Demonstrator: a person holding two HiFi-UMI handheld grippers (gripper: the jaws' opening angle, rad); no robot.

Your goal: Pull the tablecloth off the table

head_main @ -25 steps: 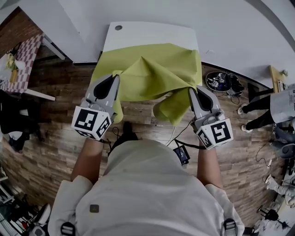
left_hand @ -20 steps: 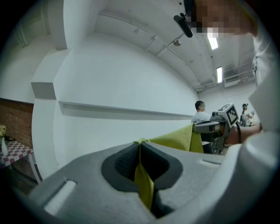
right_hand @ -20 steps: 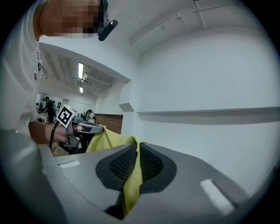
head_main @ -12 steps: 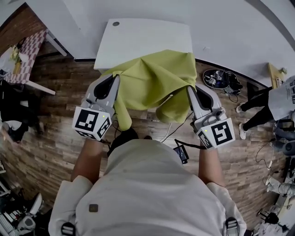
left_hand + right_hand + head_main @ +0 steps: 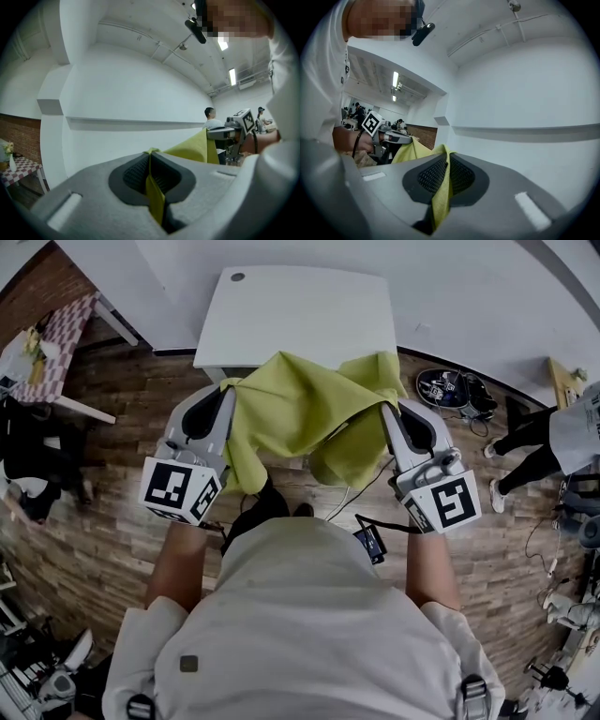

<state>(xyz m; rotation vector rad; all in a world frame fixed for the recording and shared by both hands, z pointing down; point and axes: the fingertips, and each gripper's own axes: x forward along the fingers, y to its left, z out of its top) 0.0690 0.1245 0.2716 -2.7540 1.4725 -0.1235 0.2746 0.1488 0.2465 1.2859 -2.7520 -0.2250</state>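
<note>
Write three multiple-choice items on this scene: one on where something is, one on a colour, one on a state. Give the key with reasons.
1. Where is the tablecloth?
A. folded on a chair
B. hanging between the left gripper and the right gripper
C. in a basket

2. What colour is the tablecloth?
A. red
B. blue
C. yellow-green

3. How do the left gripper's jaws stand?
A. shut on the tablecloth
B. wide apart and empty
C. shut on a cable

Key:
1 B: the head view shows the cloth sagging from one gripper to the other.
2 C: the fabric is yellow-green in every view.
3 A: the left gripper view shows a fold of the cloth pinched between the closed pads.
</note>
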